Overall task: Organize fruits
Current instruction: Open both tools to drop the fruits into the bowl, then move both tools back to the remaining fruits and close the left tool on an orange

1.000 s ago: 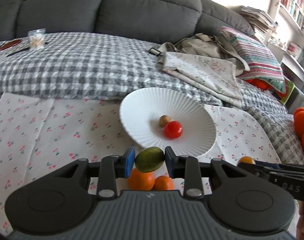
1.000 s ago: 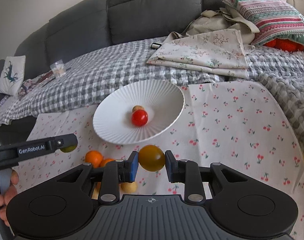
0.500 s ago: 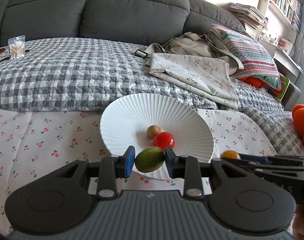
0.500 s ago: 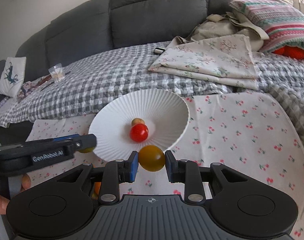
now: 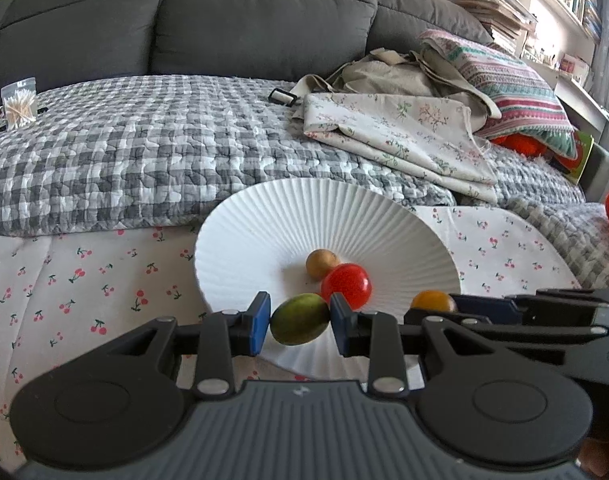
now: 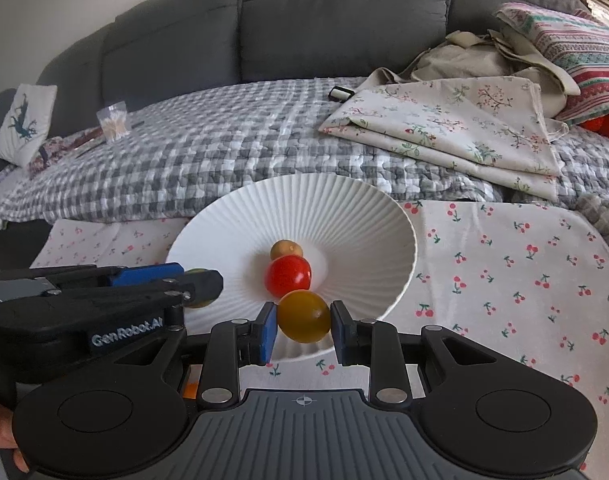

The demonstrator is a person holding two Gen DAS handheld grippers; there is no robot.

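A white ribbed bowl (image 5: 264, 232) (image 6: 344, 208) sits on the cherry-print cloth (image 5: 84, 276) and holds a red tomato (image 5: 346, 285) (image 6: 287, 276) and a small brown fruit (image 5: 321, 263) (image 6: 285, 249). My left gripper (image 5: 300, 320) is shut on a green oval fruit (image 5: 299, 319) over the bowl's near rim. My right gripper (image 6: 303, 320) is shut on a yellow-orange round fruit (image 6: 304, 316) over the near rim; that fruit also shows in the left wrist view (image 5: 432, 301). The two grippers are side by side.
A grey checked quilt (image 5: 124, 140) covers the sofa behind the bowl. Folded floral cloth (image 5: 396, 136), a beige bag and a striped pillow (image 5: 512, 84) lie at the back right. A packet of cotton swabs (image 5: 19, 101) lies at the back left. Orange fruit (image 6: 190, 390) peeks below my right gripper.
Both grippers have moved forward with their fruits, from over the cloth to over the bowl's near rim. The loose oranges on the cloth have dropped out of the left view.
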